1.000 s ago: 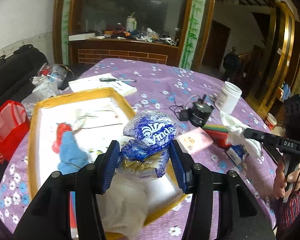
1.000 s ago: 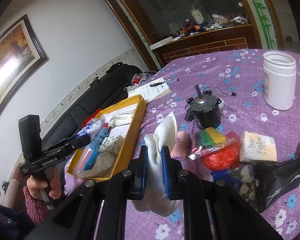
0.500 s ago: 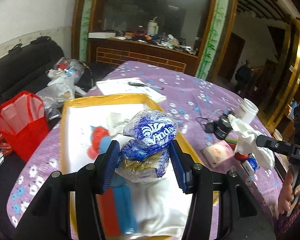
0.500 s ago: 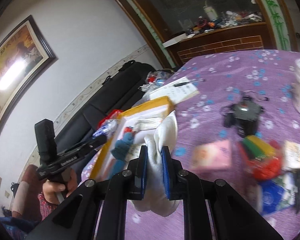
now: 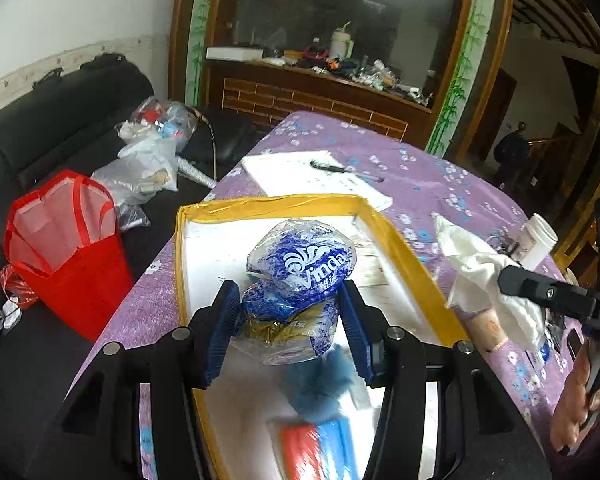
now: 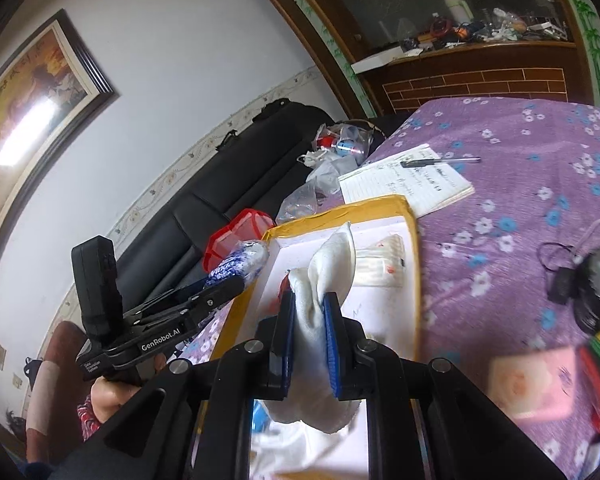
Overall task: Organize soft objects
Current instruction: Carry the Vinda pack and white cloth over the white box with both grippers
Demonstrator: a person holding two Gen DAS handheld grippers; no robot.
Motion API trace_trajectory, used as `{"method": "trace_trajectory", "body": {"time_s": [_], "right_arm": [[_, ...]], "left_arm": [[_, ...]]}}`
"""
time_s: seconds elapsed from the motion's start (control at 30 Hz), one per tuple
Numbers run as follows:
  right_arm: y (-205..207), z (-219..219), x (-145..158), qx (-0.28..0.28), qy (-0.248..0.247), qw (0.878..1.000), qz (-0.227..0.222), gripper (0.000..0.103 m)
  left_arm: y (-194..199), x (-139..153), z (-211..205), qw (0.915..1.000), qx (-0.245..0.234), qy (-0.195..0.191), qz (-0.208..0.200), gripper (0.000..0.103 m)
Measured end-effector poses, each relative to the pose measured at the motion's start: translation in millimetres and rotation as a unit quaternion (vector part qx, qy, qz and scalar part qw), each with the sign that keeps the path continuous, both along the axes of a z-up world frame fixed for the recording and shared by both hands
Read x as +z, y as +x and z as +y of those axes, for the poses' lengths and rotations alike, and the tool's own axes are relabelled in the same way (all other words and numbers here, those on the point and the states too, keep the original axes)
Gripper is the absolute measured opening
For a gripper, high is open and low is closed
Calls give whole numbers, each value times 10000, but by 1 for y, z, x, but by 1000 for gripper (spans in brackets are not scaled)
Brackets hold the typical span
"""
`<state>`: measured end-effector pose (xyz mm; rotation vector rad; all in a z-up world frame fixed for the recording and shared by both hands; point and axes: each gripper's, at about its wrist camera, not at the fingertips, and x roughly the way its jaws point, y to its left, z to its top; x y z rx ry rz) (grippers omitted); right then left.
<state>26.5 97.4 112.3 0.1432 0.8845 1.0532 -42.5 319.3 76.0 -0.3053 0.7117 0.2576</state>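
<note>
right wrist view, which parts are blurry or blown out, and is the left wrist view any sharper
Right wrist view: the pink pack and items at lower right smear with motion blur, the framed painting carries a glare patch, and the white cloth is sharp. Left wrist view: the Vinda tissue pack is crisp, while the blue and red items below it blur.

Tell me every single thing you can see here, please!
tissue pack: one, blue and clear plastic, held above the tray
white cloth: one, white, held over the tray
tray: one, yellow rim, white inside, on the table
blue soft thing: one, blurred, in the tray
table: one, purple flowered cover
notepad: one, white, behind the tray
pen: one, on the notepad
red bag: one, on the black sofa
white jar: one, far side of the table
pink pack: one, blurred, on the table
left gripper: shut on the tissue pack
right gripper: shut on the white cloth
</note>
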Motion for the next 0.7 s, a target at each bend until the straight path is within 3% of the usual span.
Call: {"method": "trace_trajectory", "body": {"time_s": [0.33, 0.7], "right_arm": [[21, 59, -35, 44, -755, 9971, 69, 14], [26, 69, -57, -38, -1038, 9945, 150, 18]], "left_arm": [[28, -23, 18, 9991, 44, -178, 377, 50], [30, -28, 23, 9984, -1, -394, 407, 51]]}}
